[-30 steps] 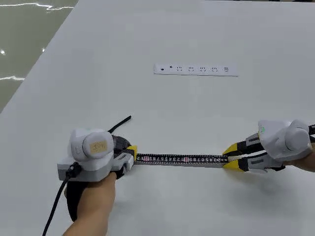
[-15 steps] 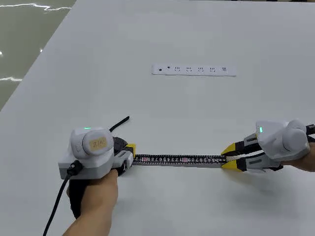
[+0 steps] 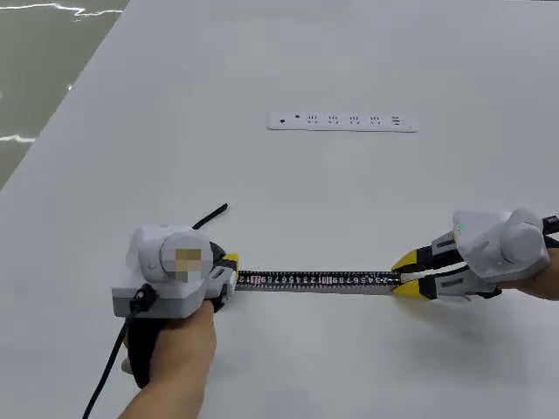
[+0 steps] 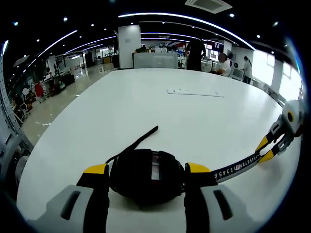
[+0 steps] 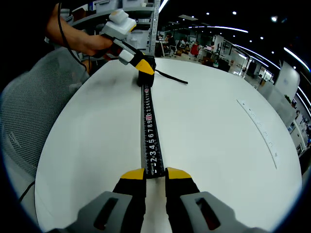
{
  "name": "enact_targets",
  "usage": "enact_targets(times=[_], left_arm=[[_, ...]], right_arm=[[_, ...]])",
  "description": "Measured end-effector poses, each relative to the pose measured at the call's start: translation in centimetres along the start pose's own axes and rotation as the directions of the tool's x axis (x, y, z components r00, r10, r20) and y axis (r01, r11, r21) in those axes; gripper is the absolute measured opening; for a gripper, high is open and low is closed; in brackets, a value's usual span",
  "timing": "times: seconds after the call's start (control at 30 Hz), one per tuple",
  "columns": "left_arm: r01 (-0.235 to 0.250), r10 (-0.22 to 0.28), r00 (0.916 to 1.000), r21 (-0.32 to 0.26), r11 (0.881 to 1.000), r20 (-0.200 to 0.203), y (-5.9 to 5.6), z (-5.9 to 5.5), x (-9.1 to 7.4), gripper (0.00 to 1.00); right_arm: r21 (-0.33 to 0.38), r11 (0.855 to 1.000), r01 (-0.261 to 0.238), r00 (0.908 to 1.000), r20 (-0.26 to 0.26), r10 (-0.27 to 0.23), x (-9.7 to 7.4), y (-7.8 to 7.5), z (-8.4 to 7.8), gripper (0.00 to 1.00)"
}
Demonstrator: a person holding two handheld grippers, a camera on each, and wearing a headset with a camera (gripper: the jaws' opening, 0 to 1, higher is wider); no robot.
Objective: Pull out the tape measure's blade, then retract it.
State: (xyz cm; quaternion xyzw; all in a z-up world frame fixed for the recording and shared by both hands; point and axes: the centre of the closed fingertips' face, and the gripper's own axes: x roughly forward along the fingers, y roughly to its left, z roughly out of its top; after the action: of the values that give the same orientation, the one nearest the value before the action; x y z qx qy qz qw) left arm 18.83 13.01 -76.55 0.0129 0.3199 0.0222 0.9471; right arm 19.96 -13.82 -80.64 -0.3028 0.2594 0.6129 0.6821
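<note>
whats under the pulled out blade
The white table. The blade covers the strip directly beneath it, so whether it rests on the surface cannot be told.

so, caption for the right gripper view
Right gripper pinching the tip of the black numbered tape measure blade, stretched across the white table from its black case in the left gripper.

Matt table (image 3: 367, 201), glossy tape measure (image 4: 146, 177)

You work in bright, even light from ceiling strips (image 4: 184, 18) — only a faint, soft shadow lies on the table (image 3: 349, 52) beside your right gripper (image 3: 403, 274). Both gripper views bow at their edges; focus is sharp.
</note>
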Motion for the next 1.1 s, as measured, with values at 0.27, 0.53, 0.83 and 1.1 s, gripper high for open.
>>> enact_targets(times=[0.27, 0.53, 0.83, 1.1], left_arm=[[-0.016, 0.016, 0.9999, 0.016, 1.000, -0.005, 0.1, 0.0, 0.0, 0.58], [-0.021, 0.022, 0.9997, 0.038, 0.999, -0.006, 0.1, 0.1, 0.1, 0.57], [-0.017, 0.017, 0.9998, 0.039, 0.999, -0.005, 0.2, 0.0, 0.5, 0.57], [-0.018, 0.018, 0.9998, 0.015, 1.000, 0.011, 0.2, 0.0, 0.5, 0.58]], right_arm=[[-0.003, 1.000, 0.005, 1.0000, 0.007, -0.005, -0.3, 0.2, 0.6, 0.14], [-0.009, 1.000, 0.002, 1.0000, 0.009, -0.002, -0.2, 0.2, 0.7, 0.14], [-0.014, 1.000, 0.003, 0.9999, 0.011, -0.003, 0.0, 0.1, 0.8, 0.14], [-0.019, 1.000, 0.006, 0.9999, 0.012, -0.006, -0.1, 0.0, 1.0, 0.14]])
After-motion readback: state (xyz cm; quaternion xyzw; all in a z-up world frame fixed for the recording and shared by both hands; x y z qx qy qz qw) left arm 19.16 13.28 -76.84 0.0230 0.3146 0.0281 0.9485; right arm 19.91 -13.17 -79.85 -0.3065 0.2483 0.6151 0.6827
